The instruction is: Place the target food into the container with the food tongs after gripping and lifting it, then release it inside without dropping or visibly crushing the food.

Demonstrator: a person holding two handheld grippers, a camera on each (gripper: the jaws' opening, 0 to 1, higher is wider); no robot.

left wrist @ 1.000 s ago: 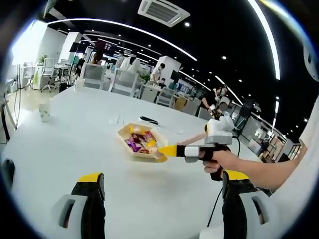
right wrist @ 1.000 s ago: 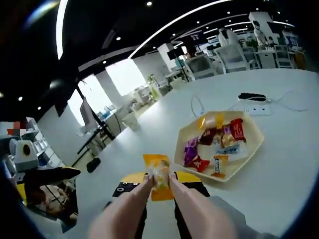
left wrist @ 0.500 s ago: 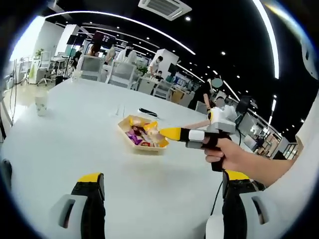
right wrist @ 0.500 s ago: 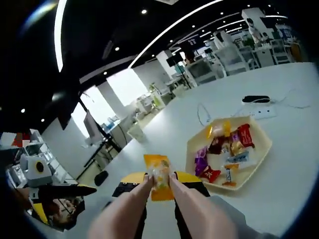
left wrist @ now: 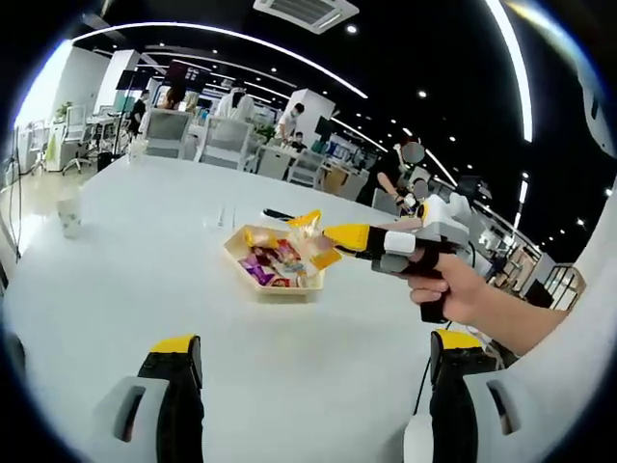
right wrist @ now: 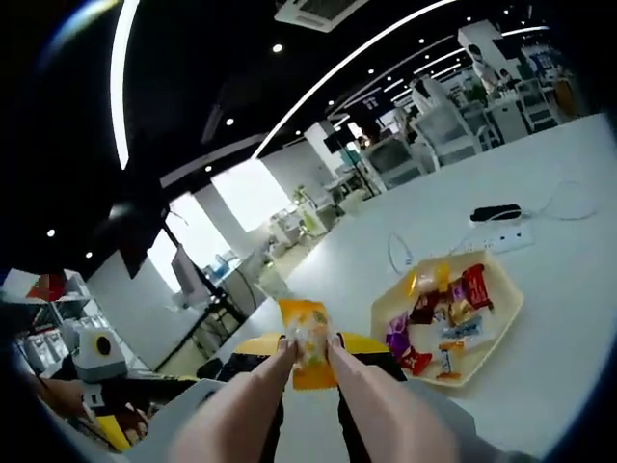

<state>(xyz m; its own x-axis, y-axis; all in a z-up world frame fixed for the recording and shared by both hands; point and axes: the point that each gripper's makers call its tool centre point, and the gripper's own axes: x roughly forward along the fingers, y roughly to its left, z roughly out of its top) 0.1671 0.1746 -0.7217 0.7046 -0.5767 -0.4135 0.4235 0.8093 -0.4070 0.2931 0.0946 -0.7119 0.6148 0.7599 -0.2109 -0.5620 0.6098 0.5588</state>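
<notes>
carrying the candy (right wrist: 307,340) up and over now: a second ago my right gripper (right wrist: 307,359) sat low by the near edge of the tray (right wrist: 501,328), and in the left gripper view it's risen so the tongs (left wrist: 371,236) hang above the tray with the orange packet pinched at their tips. the right gripper is clamped on the tongs, which hold the candy without any squashing i can see, while my left gripper (left wrist: 313,400) hangs spread wide over the table (left wrist: 116,289) with nothing in it. looks to me like all that's left is lowering into the tray among the other sweets and easing the squeeze off gently.
</notes>
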